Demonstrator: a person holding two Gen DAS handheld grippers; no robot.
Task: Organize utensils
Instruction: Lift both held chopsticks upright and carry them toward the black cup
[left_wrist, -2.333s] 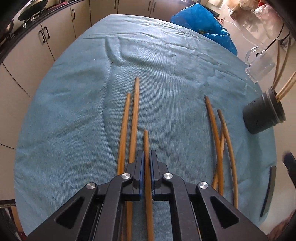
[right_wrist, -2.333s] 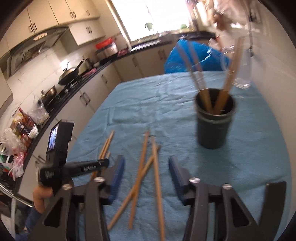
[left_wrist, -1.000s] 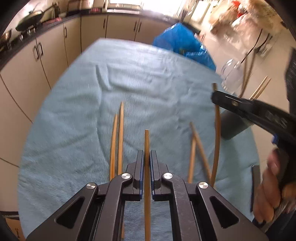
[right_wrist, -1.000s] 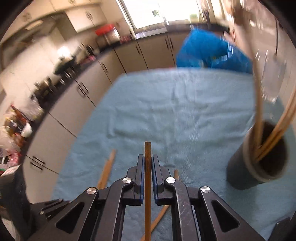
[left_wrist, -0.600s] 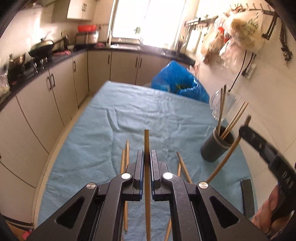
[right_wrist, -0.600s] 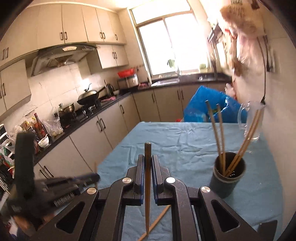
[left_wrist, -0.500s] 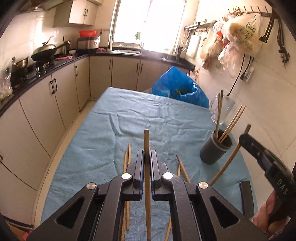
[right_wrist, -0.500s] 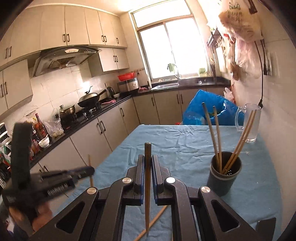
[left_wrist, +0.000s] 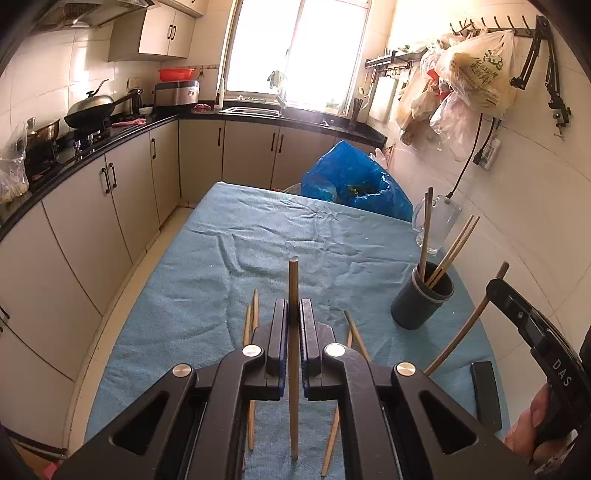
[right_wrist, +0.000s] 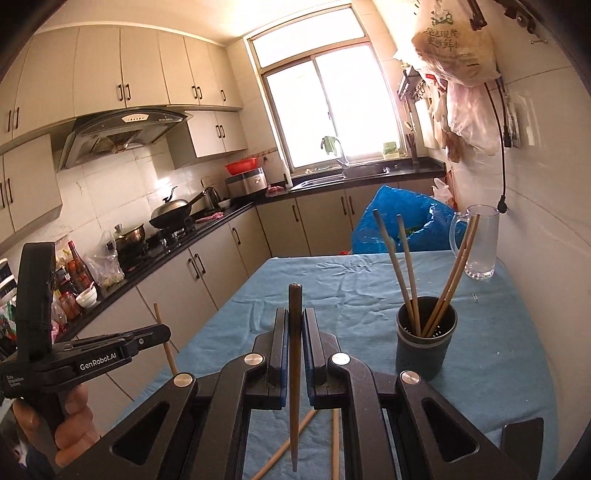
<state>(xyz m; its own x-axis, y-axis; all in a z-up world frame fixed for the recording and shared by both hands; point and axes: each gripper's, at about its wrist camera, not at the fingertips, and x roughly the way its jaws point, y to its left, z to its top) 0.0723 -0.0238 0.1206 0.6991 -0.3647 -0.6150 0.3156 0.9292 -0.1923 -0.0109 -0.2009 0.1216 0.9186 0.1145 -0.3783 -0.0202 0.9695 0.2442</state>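
My left gripper (left_wrist: 293, 314) is shut on a light wooden chopstick (left_wrist: 293, 288), lifted above the blue cloth. My right gripper (right_wrist: 294, 321) is shut on a darker chopstick (right_wrist: 294, 306), also raised. A dark round holder (left_wrist: 422, 303) (right_wrist: 426, 338) stands at the table's right with several chopsticks upright in it. Several loose chopsticks (left_wrist: 252, 321) (right_wrist: 284, 448) lie on the cloth below the grippers. Each view shows the other gripper: the right one (left_wrist: 499, 284) at the right edge, the left one (right_wrist: 162, 330) at the lower left, both held by a hand.
The blue cloth (left_wrist: 258, 251) covers the table. A clear glass mug (left_wrist: 437, 223) (right_wrist: 479, 242) stands behind the holder, a blue plastic bag (left_wrist: 351, 182) at the far end. A flat dark object (left_wrist: 485, 393) lies near the right front edge. Cabinets run along the left.
Both grippers closed on a chopstick and rose off the cloth, tilting up so the kitchen came into view. Over the last half second they hardly moved.
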